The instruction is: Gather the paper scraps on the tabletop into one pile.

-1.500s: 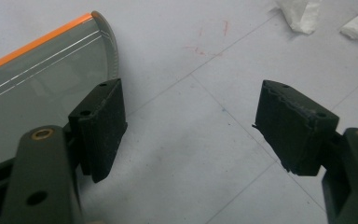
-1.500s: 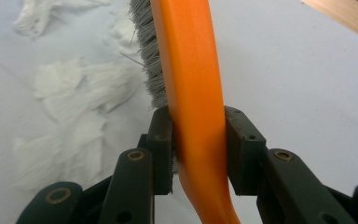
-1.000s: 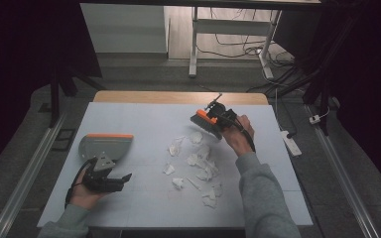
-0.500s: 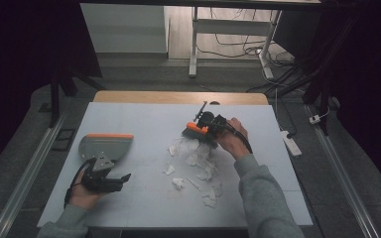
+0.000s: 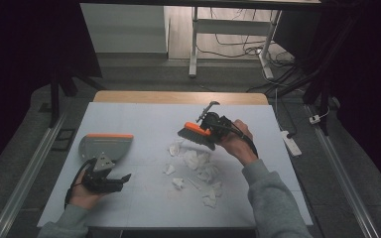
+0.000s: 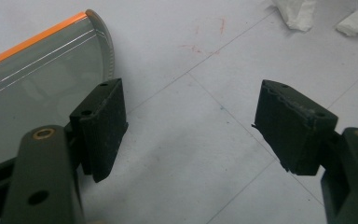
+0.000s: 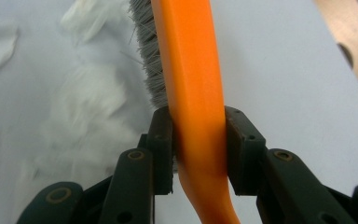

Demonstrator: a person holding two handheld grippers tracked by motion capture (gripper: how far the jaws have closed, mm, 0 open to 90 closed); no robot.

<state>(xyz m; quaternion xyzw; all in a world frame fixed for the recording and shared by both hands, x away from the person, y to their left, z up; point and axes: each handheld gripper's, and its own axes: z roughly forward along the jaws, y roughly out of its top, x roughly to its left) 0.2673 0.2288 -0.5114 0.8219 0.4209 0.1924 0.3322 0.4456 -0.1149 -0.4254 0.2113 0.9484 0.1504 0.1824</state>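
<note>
Orange-backed hand brush with grey bristles (image 7: 193, 93), one, was clamped between the jaws of the right gripper (image 5: 213, 125), just beyond the roughly nine crumpled white paper scraps (image 5: 196, 161). One grey dustpan with orange lip (image 5: 104, 146) lay left of the scraps. Left gripper (image 6: 189, 128) gaped wide, holding nothing, beside the dustpan.

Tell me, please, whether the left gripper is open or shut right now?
Open: the left gripper has its jaws wide apart over bare table beside the dustpan.

Lab-like recording space; white-topped table (image 5: 144, 119) on dark floor; black curtains (image 5: 25, 44); floor rails (image 5: 25, 168); loose cables (image 5: 238, 47); power strip (image 5: 288, 141)
</note>
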